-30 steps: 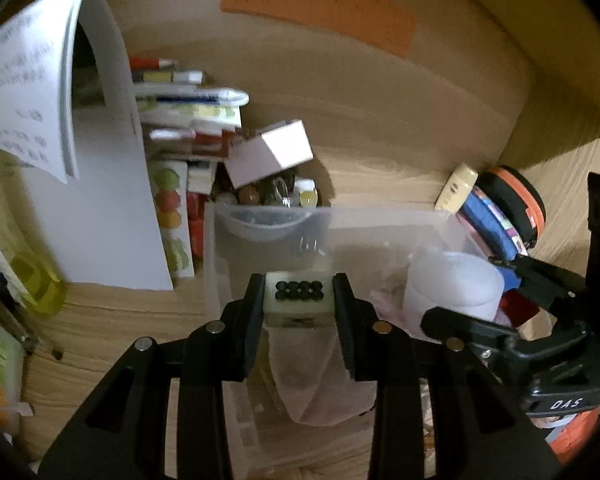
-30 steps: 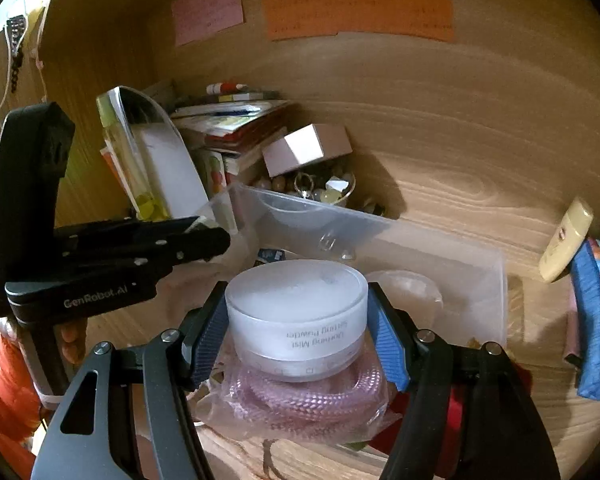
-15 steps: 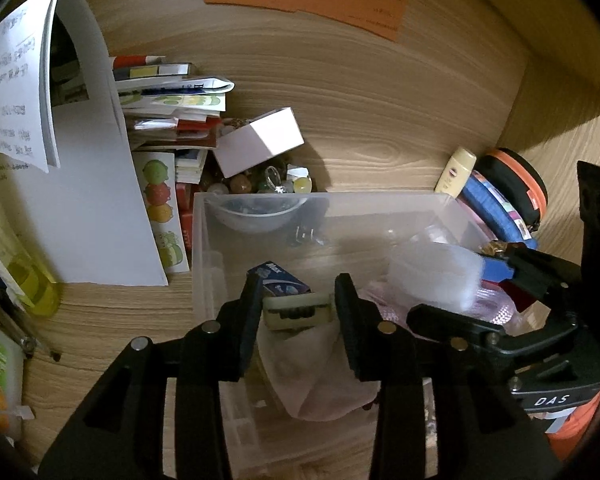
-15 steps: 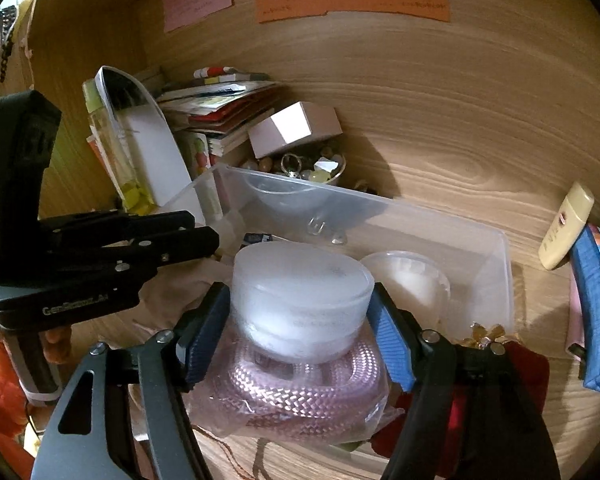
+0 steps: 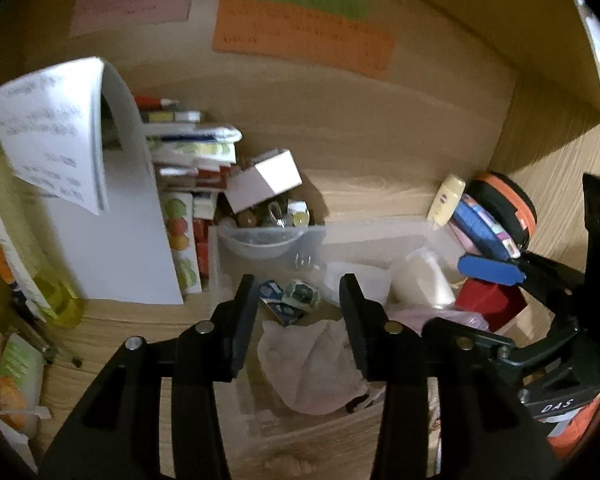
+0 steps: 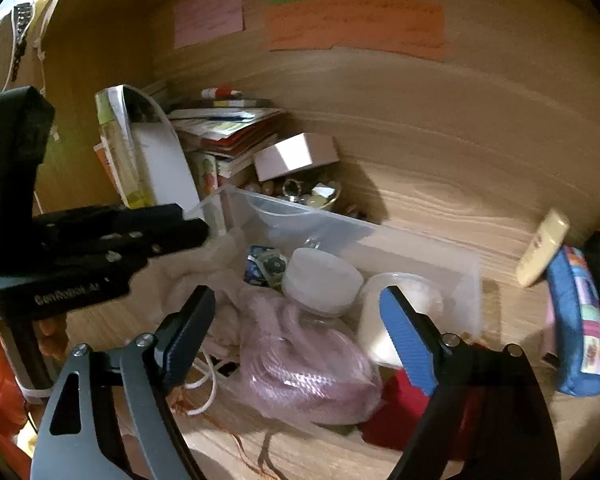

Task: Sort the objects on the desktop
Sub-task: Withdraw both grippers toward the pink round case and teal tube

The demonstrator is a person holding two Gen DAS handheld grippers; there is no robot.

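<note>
**Mia:** What does the left camera show?

**Sam:** The left gripper (image 5: pixel 298 312) hangs wide open over the clear bin (image 5: pixel 380 234), holding nothing. The small green-white block (image 5: pixel 302 294) lies inside the bin, by its back wall.

**Mia:** And the right camera?

**Sam:** The right gripper (image 6: pixel 296 320) gapes wide too, empty. The white jar (image 6: pixel 320 282) rests in the bin (image 6: pixel 452 268) on the pink rope bag (image 6: pixel 304 364), between the open fingers.

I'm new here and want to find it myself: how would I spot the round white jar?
Find the clear plastic bin on the wooden desk. Inside, a bag of pink rope lies near the front. The white jar rests tilted on that bag, the only squat, round, lidded thing there.
</note>
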